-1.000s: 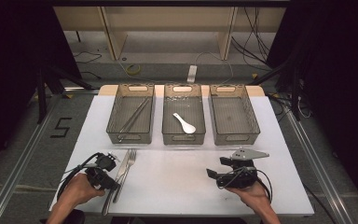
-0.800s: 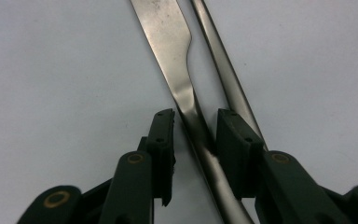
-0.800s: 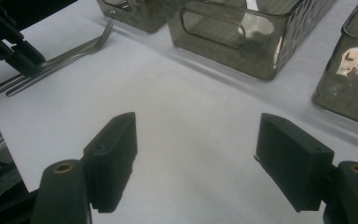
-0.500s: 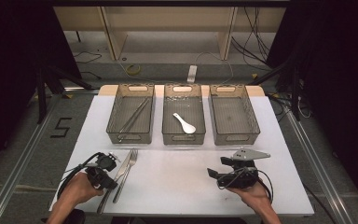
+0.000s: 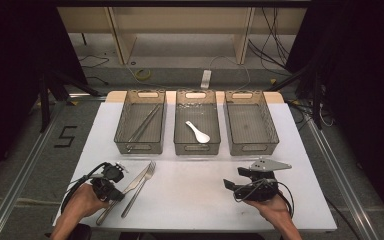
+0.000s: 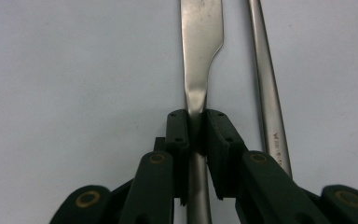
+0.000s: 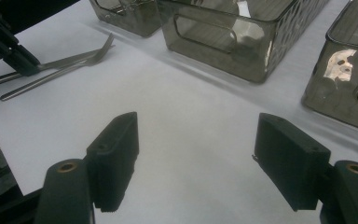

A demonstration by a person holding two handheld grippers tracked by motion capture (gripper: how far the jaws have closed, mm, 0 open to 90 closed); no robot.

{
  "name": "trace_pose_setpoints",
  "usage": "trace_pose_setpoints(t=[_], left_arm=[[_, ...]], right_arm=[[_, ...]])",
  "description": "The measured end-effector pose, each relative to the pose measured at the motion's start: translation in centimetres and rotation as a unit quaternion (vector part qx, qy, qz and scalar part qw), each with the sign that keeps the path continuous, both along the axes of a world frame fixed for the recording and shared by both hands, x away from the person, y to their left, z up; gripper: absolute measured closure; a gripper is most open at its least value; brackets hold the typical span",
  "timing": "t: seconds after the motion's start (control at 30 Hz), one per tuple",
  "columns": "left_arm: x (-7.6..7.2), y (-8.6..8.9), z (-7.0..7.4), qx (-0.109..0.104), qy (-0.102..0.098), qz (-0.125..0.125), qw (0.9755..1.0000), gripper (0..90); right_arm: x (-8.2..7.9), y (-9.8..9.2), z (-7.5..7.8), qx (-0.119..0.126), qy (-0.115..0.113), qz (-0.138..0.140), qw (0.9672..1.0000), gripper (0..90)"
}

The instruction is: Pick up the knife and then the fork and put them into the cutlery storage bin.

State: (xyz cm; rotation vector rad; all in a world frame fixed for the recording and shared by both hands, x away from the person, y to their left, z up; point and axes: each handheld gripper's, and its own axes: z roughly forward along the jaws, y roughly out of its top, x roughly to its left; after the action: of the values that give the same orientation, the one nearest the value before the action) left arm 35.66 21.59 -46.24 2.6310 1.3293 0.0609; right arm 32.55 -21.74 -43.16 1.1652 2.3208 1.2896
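A steel knife and a fork lie side by side at the front left of the white table. My left gripper reaches over the knife's handle. In the left gripper view its jaws have just been closing, and the pads now press the knife at the neck below the blade. The fork's handle lies just right of them. My right gripper rests at the front right, and its jaws stand wide open over bare table with nothing between them.
Three smoky plastic trays stand in a row at the back. The left one holds long metal sticks. The middle one holds a white spoon. The right one has nothing in it. The right gripper view shows the fork's tines.
The left gripper's jaws have drawn in around the knife's handle. Both hands and the cutlery stay where they were.
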Motion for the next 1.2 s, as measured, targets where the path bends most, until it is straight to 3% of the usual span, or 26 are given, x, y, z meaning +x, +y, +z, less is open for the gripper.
trace_pose_setpoints(t=[0.13, 0.43, 0.77, 0.87, 0.97, 1.2], left_arm=[[0.0, 0.0, 0.0, -0.001, 0.001, 0.001, 1.0000, 79.2], [0.0, -0.7, 0.0, 0.023, -0.001, 0.000, 0.9997, 78.1], [-0.2, -0.6, 0.0, 0.021, -0.009, -0.010, 0.9997, 79.7], [-0.1, -0.2, 0.1, 0.007, -0.008, -0.009, 0.9999, 79.8], [0.0, -0.1, 0.2, 0.003, -0.016, -0.010, 0.9998, 79.8], [0.1, 0.6, 1.0, -0.030, -0.037, -0.001, 0.9989, 80.1]], right_arm=[[0.0, 0.1, 0.0, -0.002, 0.000, 0.002, 1.0000, 31.4], [0.0, 0.0, 0.0, 0.000, 0.001, -0.001, 1.0000, 31.4], [0.1, 0.0, 0.0, 0.001, 0.001, 0.000, 1.0000, 31.4], [0.1, -0.1, 0.0, 0.002, 0.000, -0.001, 1.0000, 31.4], [0.1, -0.1, 0.0, 0.003, 0.000, -0.001, 1.0000, 31.4], [0.1, -0.2, 0.0, 0.004, 0.000, -0.002, 1.0000, 31.4]])
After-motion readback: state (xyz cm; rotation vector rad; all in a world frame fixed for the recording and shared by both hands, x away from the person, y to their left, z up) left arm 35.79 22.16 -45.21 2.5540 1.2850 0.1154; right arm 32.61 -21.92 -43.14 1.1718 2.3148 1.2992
